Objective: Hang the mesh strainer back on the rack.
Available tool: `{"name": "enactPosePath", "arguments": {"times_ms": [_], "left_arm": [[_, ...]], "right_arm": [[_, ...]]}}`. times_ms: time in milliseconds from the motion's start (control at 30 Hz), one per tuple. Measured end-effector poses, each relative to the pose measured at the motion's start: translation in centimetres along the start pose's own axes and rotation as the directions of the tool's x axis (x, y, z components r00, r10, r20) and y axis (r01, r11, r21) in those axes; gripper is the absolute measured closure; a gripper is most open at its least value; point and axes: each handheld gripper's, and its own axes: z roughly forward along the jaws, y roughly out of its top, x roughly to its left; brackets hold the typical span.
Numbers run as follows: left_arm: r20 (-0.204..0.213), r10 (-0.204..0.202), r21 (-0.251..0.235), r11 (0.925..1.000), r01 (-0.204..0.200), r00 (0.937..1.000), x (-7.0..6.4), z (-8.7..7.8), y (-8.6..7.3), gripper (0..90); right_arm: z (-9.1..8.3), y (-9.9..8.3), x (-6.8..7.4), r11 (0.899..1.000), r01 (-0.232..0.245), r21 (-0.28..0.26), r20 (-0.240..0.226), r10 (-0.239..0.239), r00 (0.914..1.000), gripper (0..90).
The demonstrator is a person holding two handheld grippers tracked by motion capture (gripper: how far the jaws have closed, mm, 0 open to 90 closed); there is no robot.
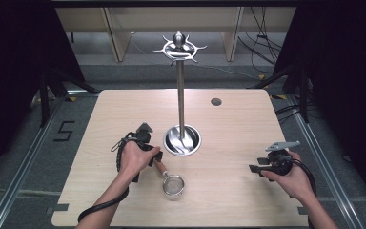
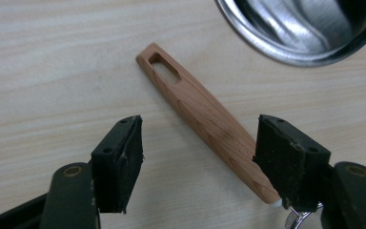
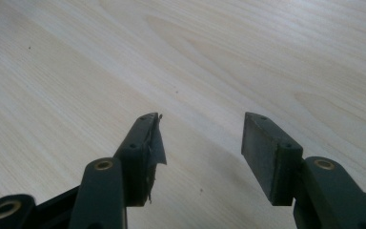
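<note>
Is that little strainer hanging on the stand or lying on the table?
Lying on the table: the strainer rests flat, its wooden handle between the open left gripper.

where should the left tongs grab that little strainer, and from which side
Probably mid-handle. The strainer lies flat on the table, its wooden handle slim, tapered and bare. The left tongs sit open above it, jaws either side, so come straight down and close across its width, short of the slotted end.

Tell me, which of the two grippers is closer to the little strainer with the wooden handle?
Left. The left gripper hangs open right over the strainer, jaws astride its wooden handle; the right gripper is well off to its right.
</note>
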Motion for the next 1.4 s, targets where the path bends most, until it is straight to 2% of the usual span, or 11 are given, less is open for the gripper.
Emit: {"name": "enactPosePath", "arguments": {"times_ms": [367,433,500,567,667,800,900,1033,1167,1200,1400], "left_arm": [[-0.016,0.029,0.027,0.9992,-0.029,0.9994,-2.2,1.4,-0.4,32.2],[-0.022,0.055,0.081,0.9953,-0.053,0.9982,-2.1,1.4,-0.5,32.5],[-0.022,0.058,0.067,0.9962,-0.057,0.9981,-2.2,1.6,-0.5,35.0],[-0.016,0.011,0.011,0.9999,-0.010,0.9998,-2.6,1.9,-0.8,36.3],[-0.038,0.092,0.035,0.9952,-0.091,0.9950,-2.2,1.7,-0.8,39.0],[-0.070,0.138,0.043,0.9899,-0.135,0.9880,-1.8,1.4,-0.9,48.3],[-0.081,0.119,0.060,0.9916,-0.115,0.9895,-1.7,1.2,-1.0,54.0],[-0.138,0.124,0.061,0.9913,-0.117,0.9825,-0.8,1.2,-1.3,60.4],[-0.164,0.158,0.108,0.9840,-0.142,0.9736,0.1,1.1,-1.5,63.0],[-0.180,0.181,0.118,0.9798,-0.162,0.9669,0.2,1.2,-1.6,62.1],[-0.155,0.174,0.120,0.9804,-0.157,0.9724,0.9,1.0,-2.1,57.4]], "right_arm": [[0.0,-0.1,0.0,1.000,-0.002,0.010,0.005,0.002,1.0000,46.7],[0.1,-0.1,0.0,1.000,-0.003,0.006,0.001,0.003,1.0000,46.6],[0.2,-0.2,-0.2,1.000,0.019,0.007,0.014,-0.019,0.9997,46.6],[0.2,-0.2,-0.2,1.000,0.015,0.014,0.008,-0.015,0.9999,46.4],[0.2,-0.2,-0.2,1.000,0.013,0.009,0.018,-0.013,0.9998,46.4],[0.1,-0.2,-0.1,1.000,-0.004,0.018,0.003,0.004,1.0000,46.3],[0.2,-0.2,0.0,1.000,-0.005,0.012,0.005,0.005,1.0000,46.2],[0.3,-0.2,0.1,1.000,-0.001,0.014,0.000,0.001,1.0000,45.9],[0.2,-0.1,0.5,0.999,-0.041,0.023,-0.007,0.041,0.9991,45.6],[0.2,-0.2,0.5,0.999,-0.039,0.023,-0.007,0.040,0.9992,45.6],[0.2,-0.2,0.5,0.999,-0.043,0.024,-0.007,0.043,0.9991,45.5]]}}
